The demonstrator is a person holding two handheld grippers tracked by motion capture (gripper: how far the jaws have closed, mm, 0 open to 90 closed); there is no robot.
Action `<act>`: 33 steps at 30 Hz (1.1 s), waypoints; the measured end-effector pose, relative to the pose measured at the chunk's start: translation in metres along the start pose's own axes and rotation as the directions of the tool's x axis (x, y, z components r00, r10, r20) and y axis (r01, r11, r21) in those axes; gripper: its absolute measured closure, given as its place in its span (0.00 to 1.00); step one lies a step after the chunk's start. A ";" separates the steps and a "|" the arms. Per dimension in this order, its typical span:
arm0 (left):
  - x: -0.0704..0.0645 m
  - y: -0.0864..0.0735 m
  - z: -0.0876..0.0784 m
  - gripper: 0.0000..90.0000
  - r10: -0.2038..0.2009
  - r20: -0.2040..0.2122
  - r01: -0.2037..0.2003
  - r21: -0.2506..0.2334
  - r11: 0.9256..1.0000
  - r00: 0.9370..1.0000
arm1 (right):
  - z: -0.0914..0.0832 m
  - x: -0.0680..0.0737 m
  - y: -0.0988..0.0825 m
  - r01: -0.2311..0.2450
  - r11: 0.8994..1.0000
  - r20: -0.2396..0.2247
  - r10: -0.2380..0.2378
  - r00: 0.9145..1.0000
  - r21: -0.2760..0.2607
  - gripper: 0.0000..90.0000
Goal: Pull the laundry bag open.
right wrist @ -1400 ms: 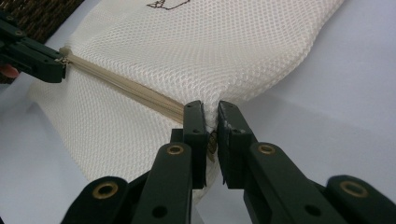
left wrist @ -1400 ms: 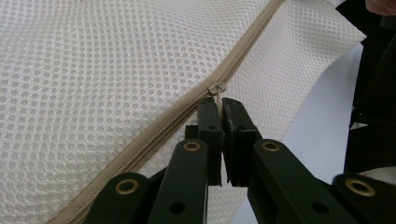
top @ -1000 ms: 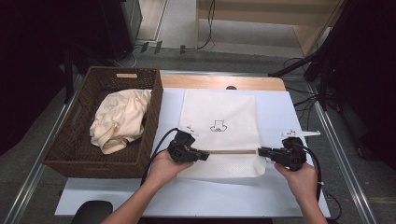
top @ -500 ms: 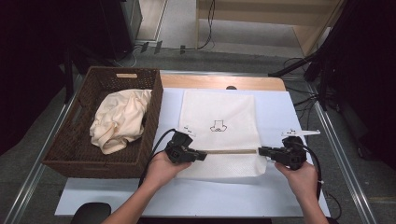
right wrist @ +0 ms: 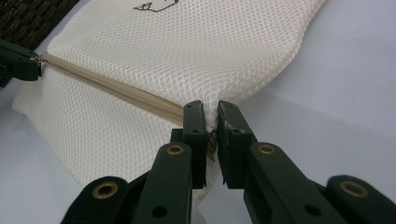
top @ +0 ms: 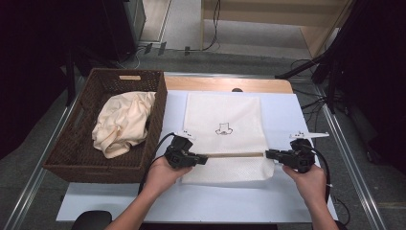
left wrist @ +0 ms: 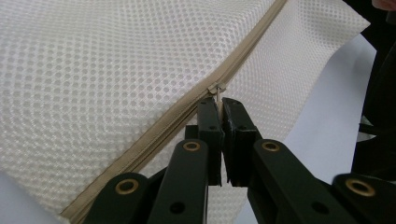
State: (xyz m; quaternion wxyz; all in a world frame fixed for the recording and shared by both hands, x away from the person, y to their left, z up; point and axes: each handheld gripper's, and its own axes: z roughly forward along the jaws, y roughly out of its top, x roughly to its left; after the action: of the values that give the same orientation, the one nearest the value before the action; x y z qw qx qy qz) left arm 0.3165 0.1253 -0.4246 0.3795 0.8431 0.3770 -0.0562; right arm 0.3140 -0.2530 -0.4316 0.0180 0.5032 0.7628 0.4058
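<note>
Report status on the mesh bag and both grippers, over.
Left gripper shut on metal zipper pull. Right gripper shut on edge of white mesh laundry bag, flat on table. Zipper line unobstructed.

Small bag print (top: 223, 129), too tiny

White mesh zippered bag (top: 224, 122): one
Brown woven wicker basket (top: 74, 153): one
Crumpled cream cloth (top: 122, 123): one
</note>
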 end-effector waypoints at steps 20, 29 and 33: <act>0.001 -0.010 -0.014 0.97 -0.012 -0.052 0.011 -0.016 1.000 0.999 | -0.001 -0.005 0.003 0.011 1.000 -0.010 -0.011 1.000 0.008 0.93; 0.000 -0.015 -0.012 0.97 -0.013 -0.103 0.011 -0.022 1.000 0.995 | -0.001 -0.009 0.004 0.010 1.000 0.001 -0.010 1.000 0.014 0.93; 0.001 -0.015 -0.012 0.97 -0.030 -0.109 0.026 -0.040 0.999 0.994 | -0.001 -0.010 0.003 0.014 1.000 0.001 -0.014 1.000 0.016 0.93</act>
State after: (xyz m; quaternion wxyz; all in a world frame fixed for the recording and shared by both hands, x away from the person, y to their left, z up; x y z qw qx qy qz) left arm 0.3045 0.1404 -0.4259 0.3737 0.8320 0.4099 -0.0079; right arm 0.3211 -0.2609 -0.4325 0.0172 0.4983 0.7694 0.3993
